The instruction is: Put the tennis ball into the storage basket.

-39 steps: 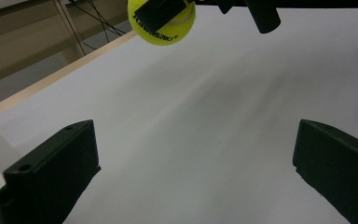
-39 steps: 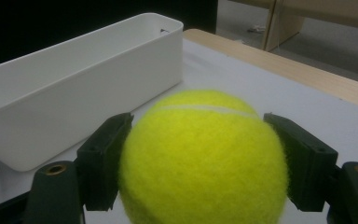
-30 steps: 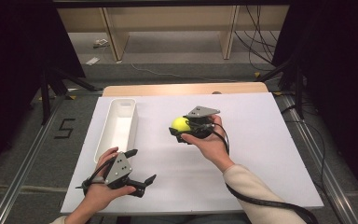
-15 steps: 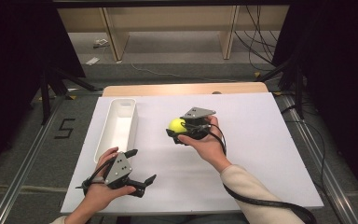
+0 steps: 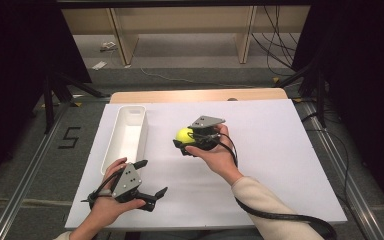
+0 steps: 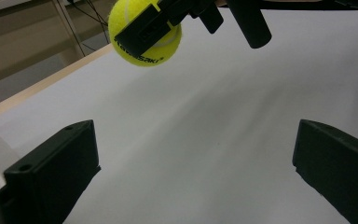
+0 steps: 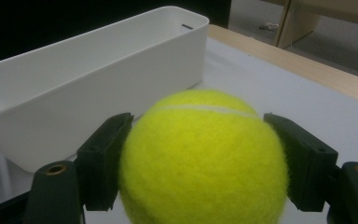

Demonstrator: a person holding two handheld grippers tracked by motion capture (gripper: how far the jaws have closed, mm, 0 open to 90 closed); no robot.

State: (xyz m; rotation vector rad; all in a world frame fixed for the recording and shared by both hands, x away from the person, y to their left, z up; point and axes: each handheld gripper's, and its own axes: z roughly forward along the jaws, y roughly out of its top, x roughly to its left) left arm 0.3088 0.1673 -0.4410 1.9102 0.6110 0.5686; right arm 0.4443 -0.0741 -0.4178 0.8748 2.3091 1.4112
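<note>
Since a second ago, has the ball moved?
Yes. The ball, clamped in the right tool, has shifted slightly left, closer to the white bin, which hasn't moved.

Overhead light brightens the white table [image 5: 280,150] against dark surroundings, shadows soft, close-up views slightly blurred.

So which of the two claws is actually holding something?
The right claw: its jaws are clamped on the yellow tennis ball, lifted beside the white bin. The left claw stands wide open with nothing between its jaws.
</note>
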